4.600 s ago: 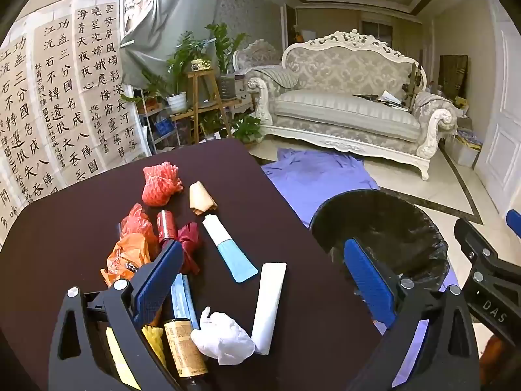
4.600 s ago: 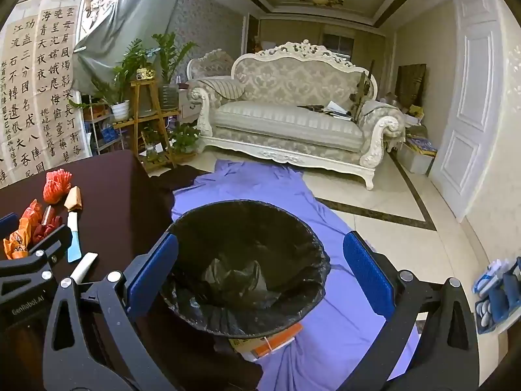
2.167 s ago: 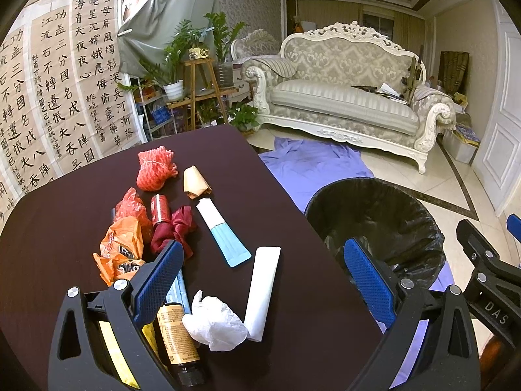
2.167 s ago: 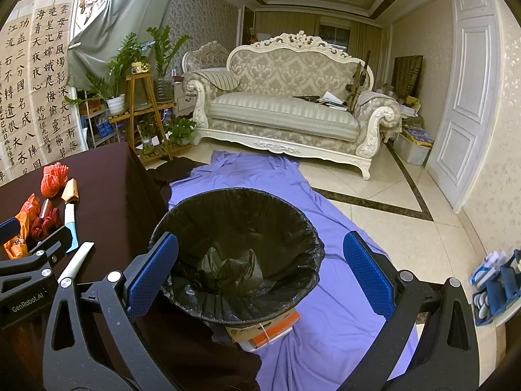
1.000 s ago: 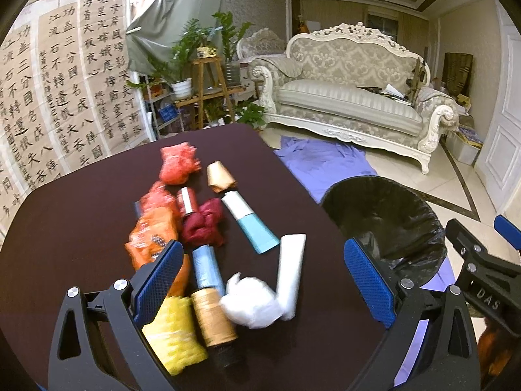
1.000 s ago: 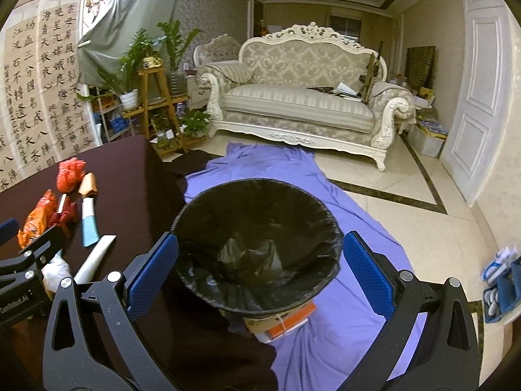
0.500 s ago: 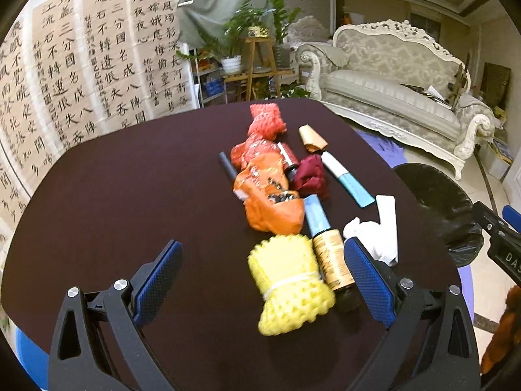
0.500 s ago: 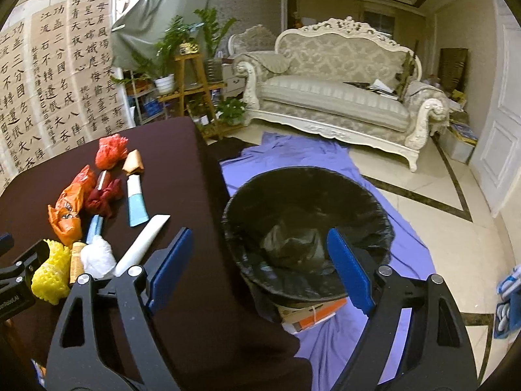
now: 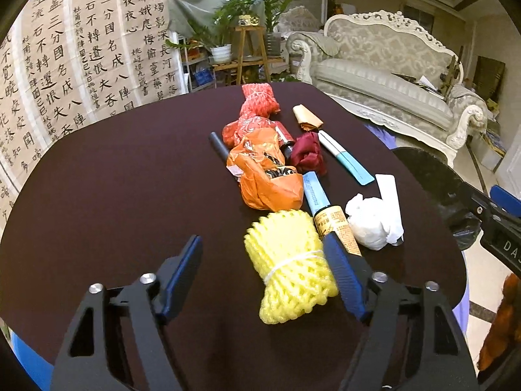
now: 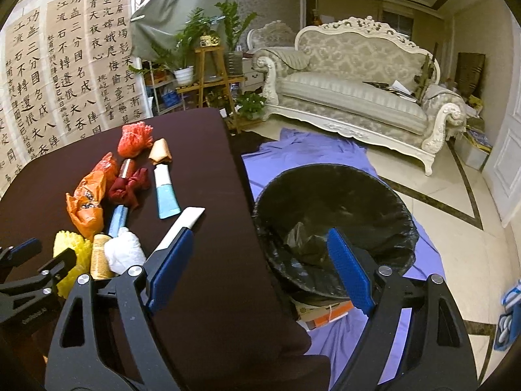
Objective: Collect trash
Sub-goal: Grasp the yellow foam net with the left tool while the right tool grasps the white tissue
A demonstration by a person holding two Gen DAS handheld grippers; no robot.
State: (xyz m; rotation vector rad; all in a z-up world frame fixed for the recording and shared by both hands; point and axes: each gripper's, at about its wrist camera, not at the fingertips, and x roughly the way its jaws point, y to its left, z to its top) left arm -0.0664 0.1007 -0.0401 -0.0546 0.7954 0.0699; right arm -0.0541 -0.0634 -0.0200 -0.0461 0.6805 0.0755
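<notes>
Left tongs [image 9: 263, 257] gape wide around yellow foam net [image 9: 289, 267]; right tongs [image 10: 257, 260] gape too.

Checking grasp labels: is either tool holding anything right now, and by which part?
Nothing is held. The left tool is open around the yellow foam net, not closed on it. The right tool is open and empty near the bin.

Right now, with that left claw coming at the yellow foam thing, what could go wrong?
The left claw is open, and its right finger sits beside the yellow foam net, next to the brown-labelled bottle; closing may pinch both. The trash bin stands off the table's edge, so a loose grip could drop the springy foam on the floor.
</notes>
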